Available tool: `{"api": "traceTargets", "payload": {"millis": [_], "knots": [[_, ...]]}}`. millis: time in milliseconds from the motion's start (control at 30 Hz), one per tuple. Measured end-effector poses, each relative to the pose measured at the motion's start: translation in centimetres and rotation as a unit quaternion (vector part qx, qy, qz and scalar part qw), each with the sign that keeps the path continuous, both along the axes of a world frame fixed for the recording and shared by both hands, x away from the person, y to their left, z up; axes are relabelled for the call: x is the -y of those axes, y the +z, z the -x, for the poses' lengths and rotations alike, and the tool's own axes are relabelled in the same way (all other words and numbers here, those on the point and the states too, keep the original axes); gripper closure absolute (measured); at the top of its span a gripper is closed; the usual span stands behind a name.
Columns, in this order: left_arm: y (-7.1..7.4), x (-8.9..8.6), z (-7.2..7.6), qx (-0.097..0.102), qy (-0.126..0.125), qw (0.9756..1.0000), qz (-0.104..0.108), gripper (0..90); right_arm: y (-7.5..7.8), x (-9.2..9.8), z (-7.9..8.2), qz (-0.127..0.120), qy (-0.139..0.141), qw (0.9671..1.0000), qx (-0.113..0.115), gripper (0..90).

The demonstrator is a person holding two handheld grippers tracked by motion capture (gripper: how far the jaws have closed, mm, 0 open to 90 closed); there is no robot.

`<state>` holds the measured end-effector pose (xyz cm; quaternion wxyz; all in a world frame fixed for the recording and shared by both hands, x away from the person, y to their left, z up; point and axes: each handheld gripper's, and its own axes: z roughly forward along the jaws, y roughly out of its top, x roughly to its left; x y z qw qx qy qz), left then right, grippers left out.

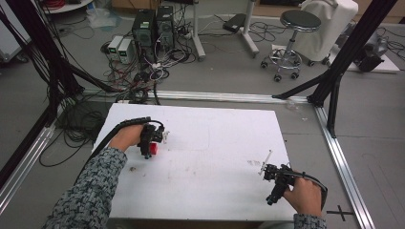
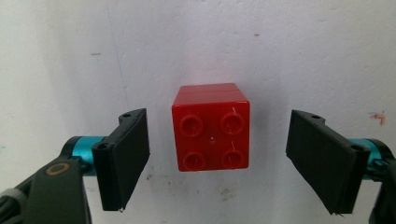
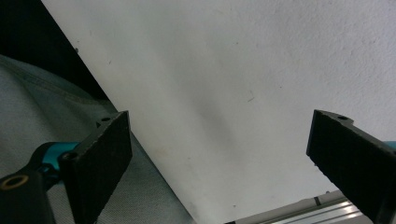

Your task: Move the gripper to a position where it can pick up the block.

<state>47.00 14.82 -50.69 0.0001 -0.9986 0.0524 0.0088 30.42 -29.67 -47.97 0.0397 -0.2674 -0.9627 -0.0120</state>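
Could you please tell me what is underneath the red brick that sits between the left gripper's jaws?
The red brick rests on the white table, studs up. Its underside is hidden.

Red block (image 2: 210, 127), white table (image 1: 215, 129), seemingly grey-speckled sleeve (image 1: 90, 191).

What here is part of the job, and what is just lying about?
In use:
red building brick
left tool, open around the brick
white table

Lying about:
right tool, open, idle
stool
computer towers
floor cables
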Motion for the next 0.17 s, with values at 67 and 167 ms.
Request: {"api": "traceTargets", "payload": {"millis": [67,167], "knots": [[-0.04,-0.05,0.01,0.001,0.0,1.0,0.001,21.9,-0.12,0.03,0.0,-0.002,0.002,1.0,0.0,6.4],[0.14,-0.1,0.07,0.002,-0.001,1.0,0.001,21.9,-0.04,0.02,-0.01,-0.001,0.002,1.0,0.0,6.4]]}}
